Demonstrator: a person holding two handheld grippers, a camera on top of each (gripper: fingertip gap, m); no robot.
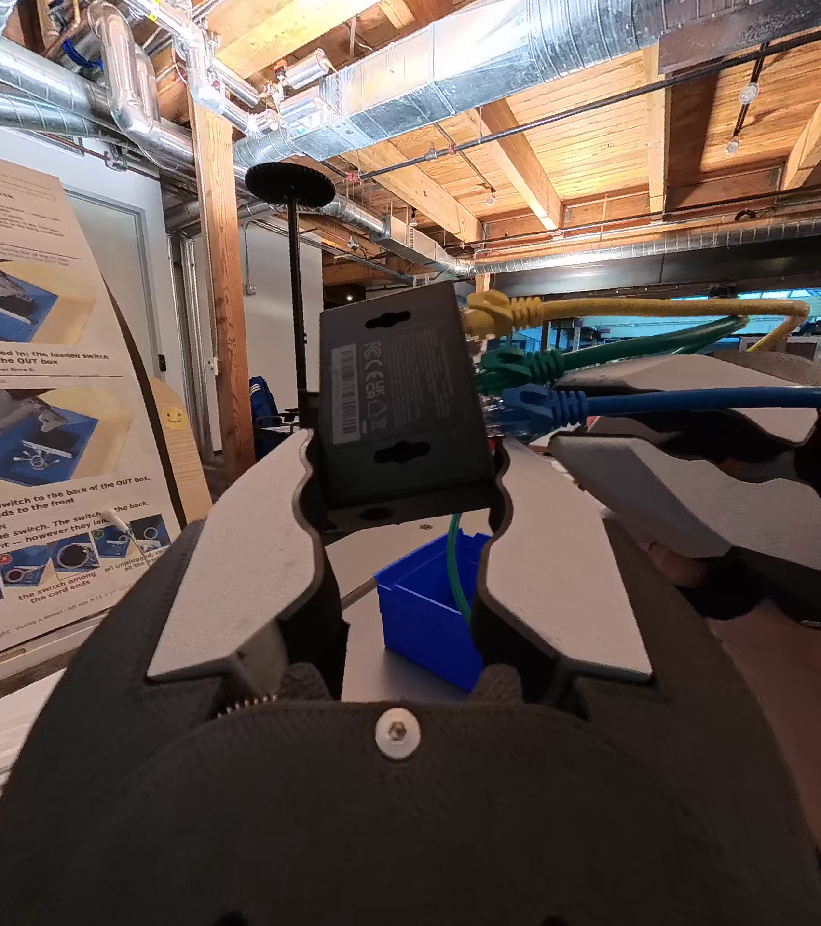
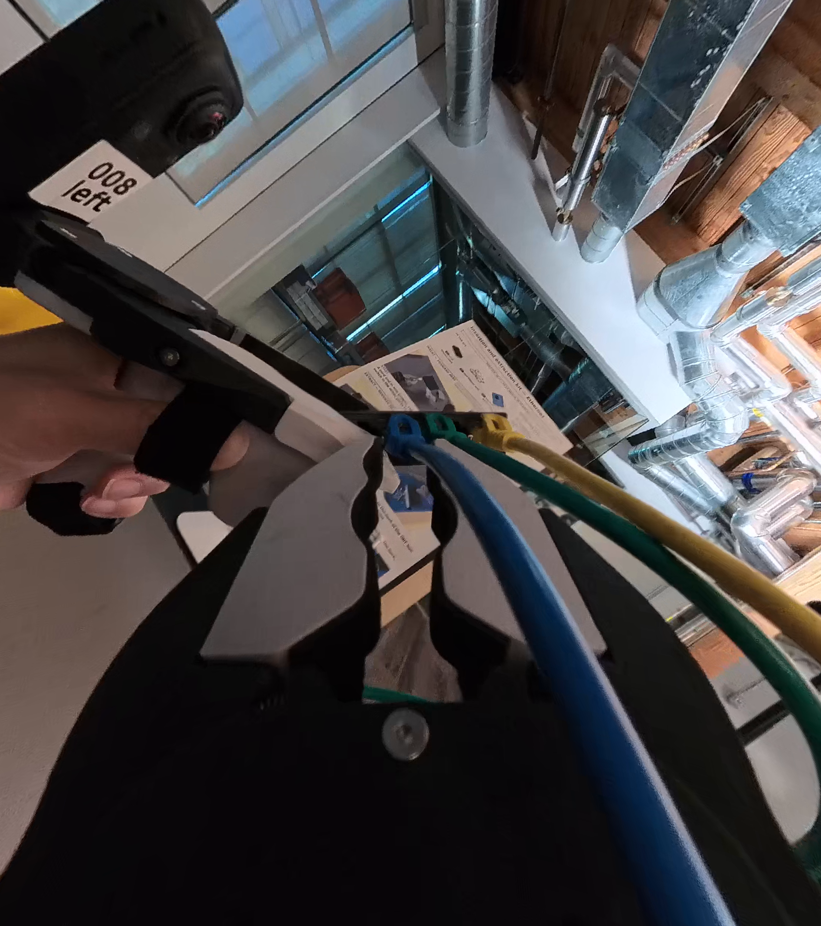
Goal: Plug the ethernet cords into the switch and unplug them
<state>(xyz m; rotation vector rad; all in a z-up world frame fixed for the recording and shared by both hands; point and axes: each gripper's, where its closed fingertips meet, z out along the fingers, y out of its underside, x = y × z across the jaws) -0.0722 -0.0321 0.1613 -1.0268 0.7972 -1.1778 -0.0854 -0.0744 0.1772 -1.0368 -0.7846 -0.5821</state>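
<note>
With the left claw (image 1: 401, 481) we are clamping the black switch (image 1: 401, 396) by its lower end, holding it up above the counter (image 1: 363, 551) and the blue bin (image 1: 423, 601). To its right, the yellow cord (image 1: 498, 313), green cord (image 1: 519, 366) and blue cord (image 1: 544, 408) are sitting plugged into its right edge. The right claw (image 2: 401, 481) is standing slightly apart, hugging the blue cord's boot without clearly pinching it. The switch looks light and rigid, the cords springy; we judge gripping at the stiff boot, near the latch, best.
</note>
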